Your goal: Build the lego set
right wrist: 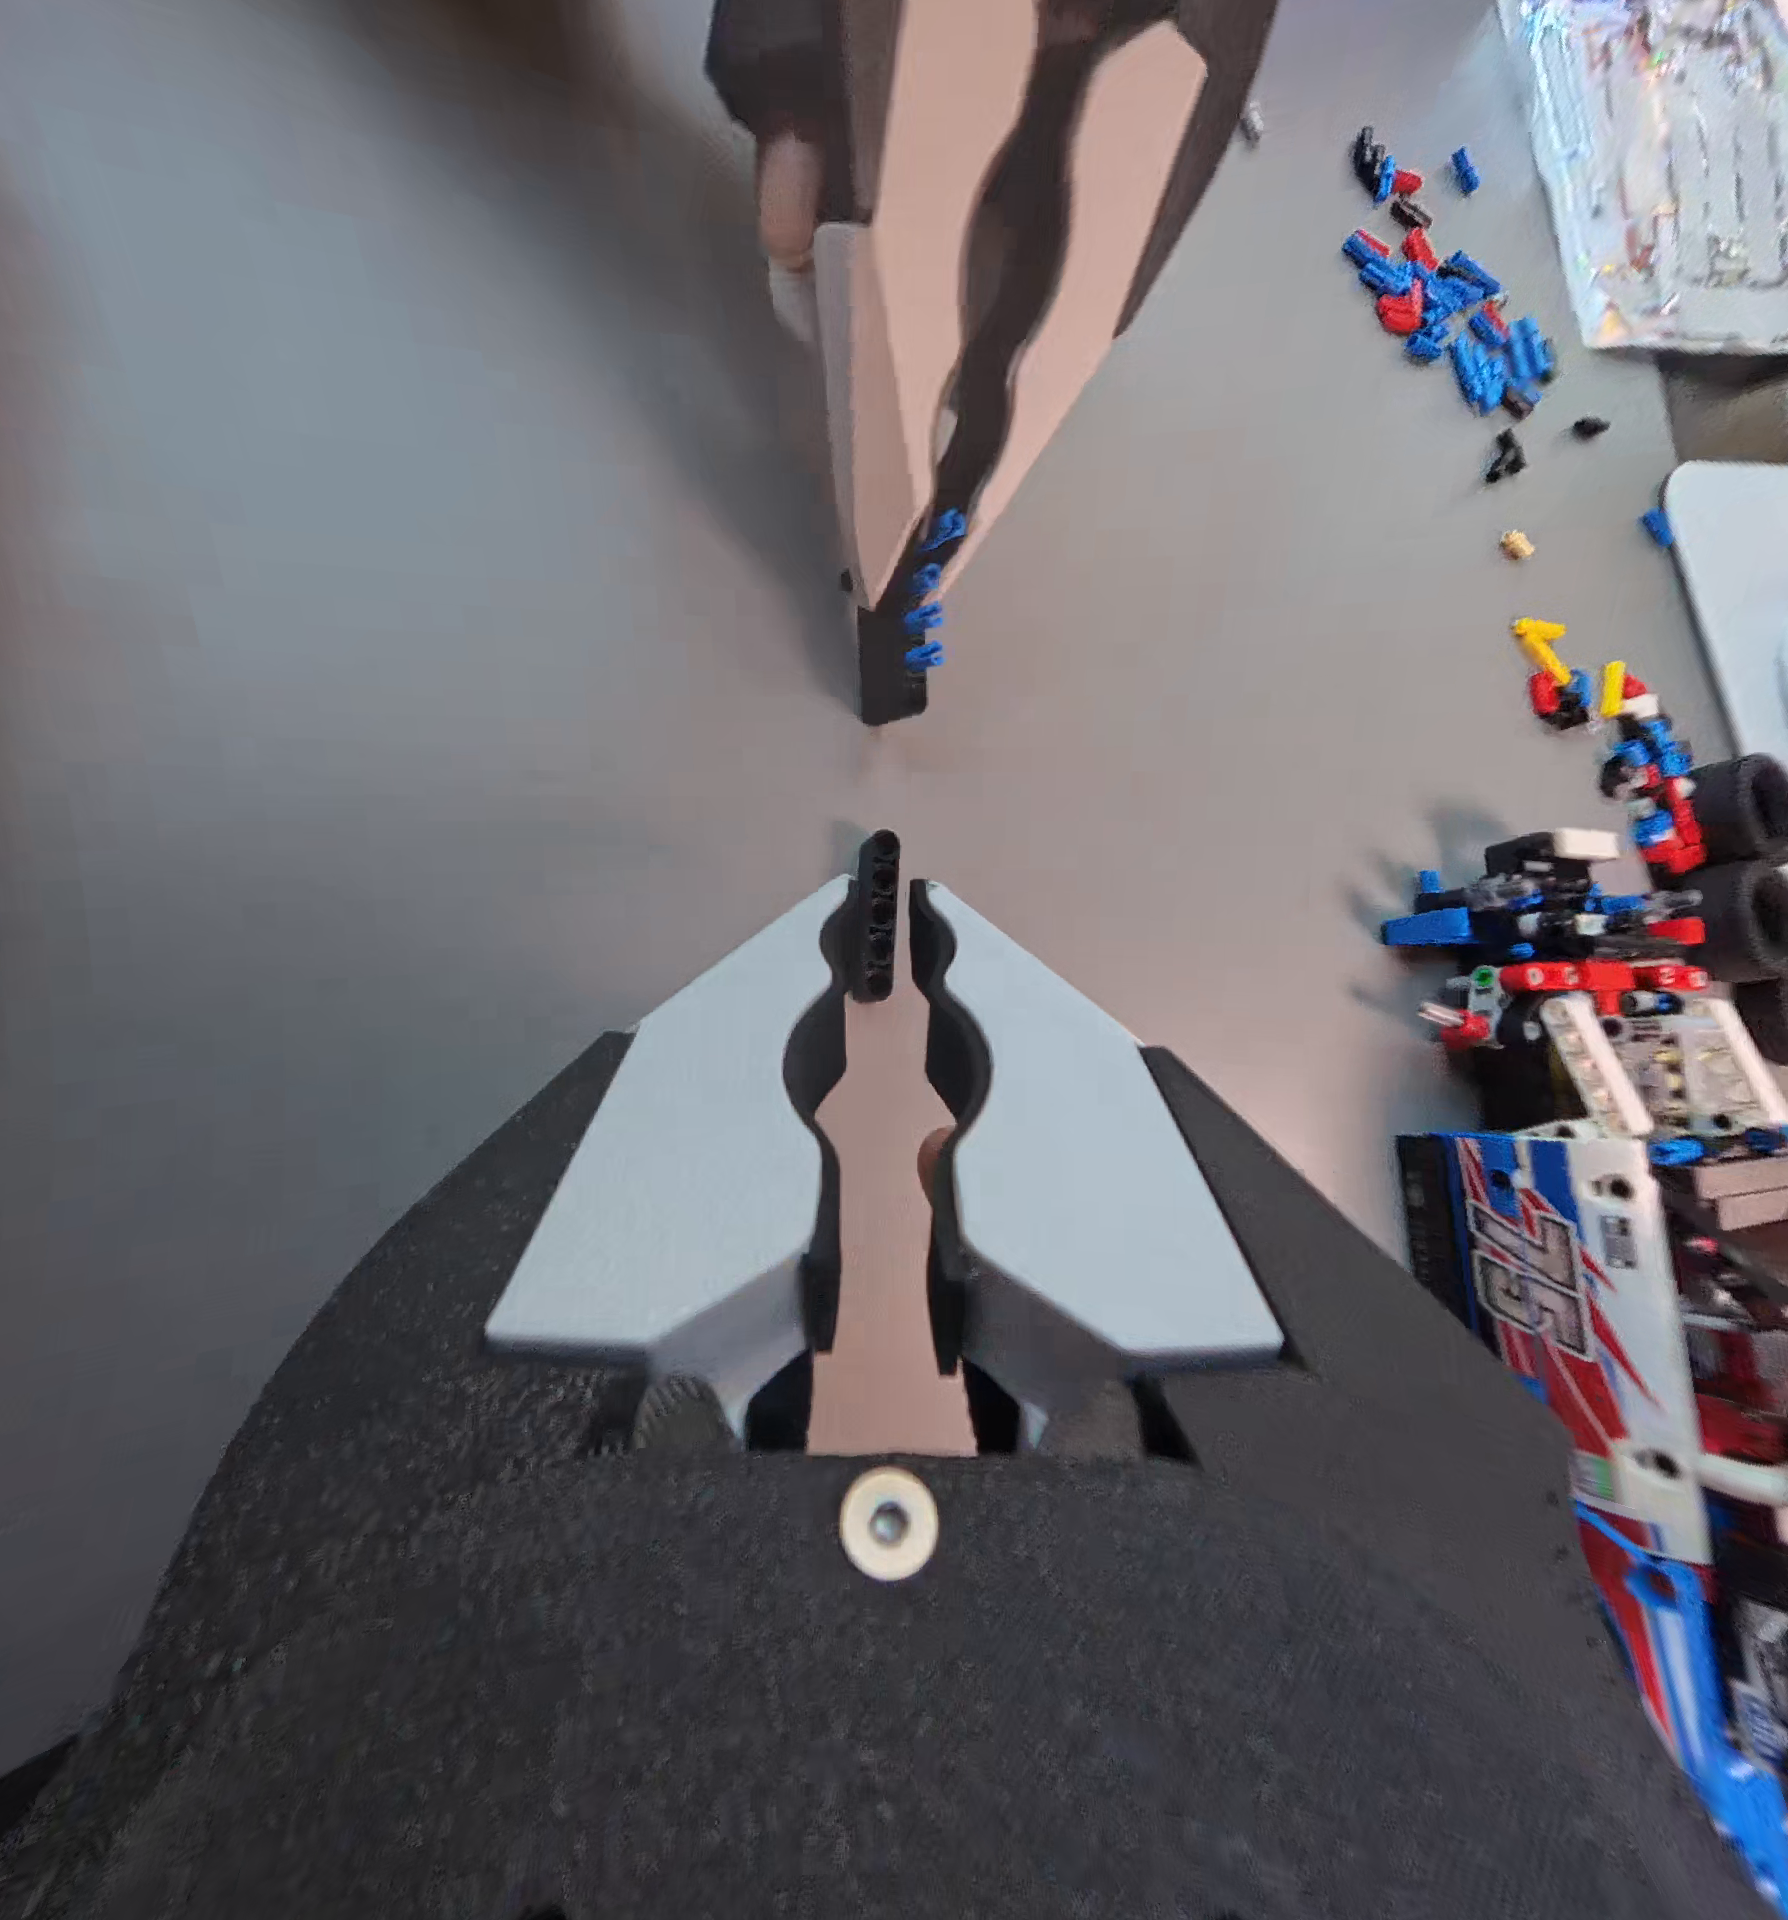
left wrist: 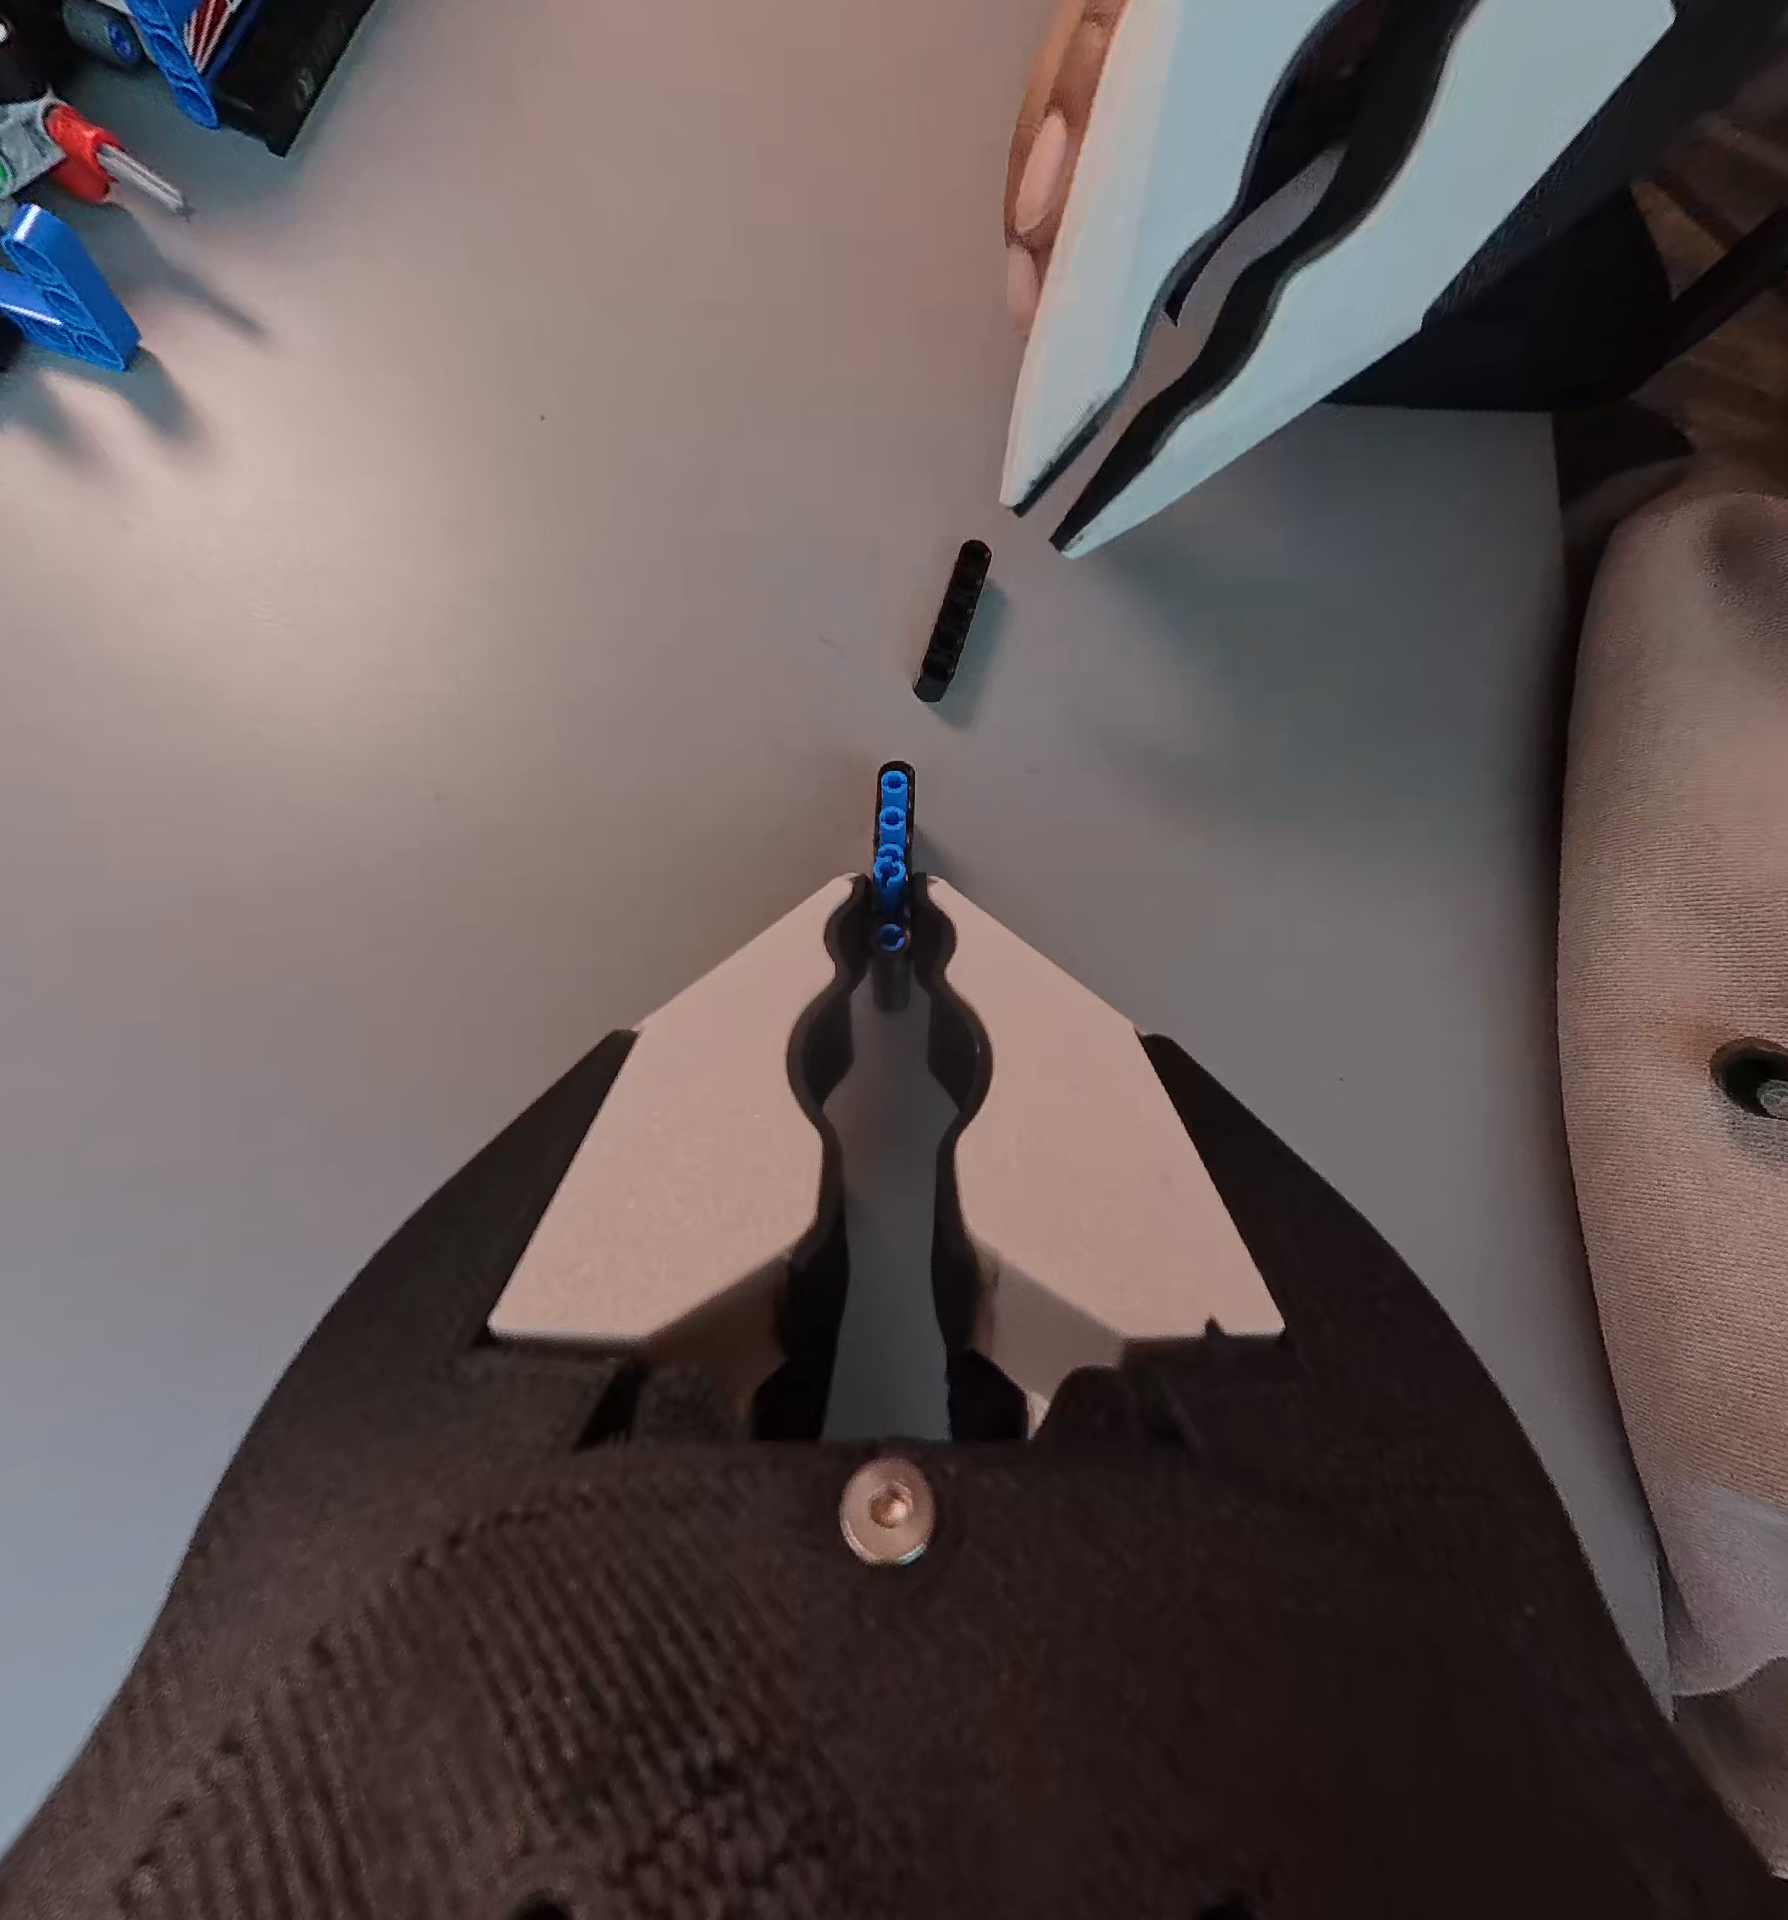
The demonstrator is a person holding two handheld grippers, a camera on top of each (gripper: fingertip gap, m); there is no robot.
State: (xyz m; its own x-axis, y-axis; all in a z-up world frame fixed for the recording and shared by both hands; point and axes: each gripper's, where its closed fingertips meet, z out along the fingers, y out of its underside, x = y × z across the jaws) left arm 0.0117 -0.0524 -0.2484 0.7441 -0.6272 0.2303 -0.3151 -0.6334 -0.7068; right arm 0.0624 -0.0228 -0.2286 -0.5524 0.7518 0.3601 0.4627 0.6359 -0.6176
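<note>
Grey tabletop (left wrist: 454,727) fills both views, and the lego work is spread across it. A black beam with blue pins (left wrist: 893,831) is clamped between the fingertips of the left gripper (left wrist: 891,883), its far end pointing toward a second, bare black beam (left wrist: 952,620). That bare beam (right wrist: 876,914) is seen in the right wrist view between the tips of the right gripper (right wrist: 883,883), whose fingers are slightly apart: it lies against the left finger, with a gap to the right one. Whether it rests on the tabletop cannot be told. Loose blue, red and black parts (right wrist: 1441,301) are scattered at the far right, and a partly built red, white and blue car (right wrist: 1596,1195) lies near the right edge.
</note>
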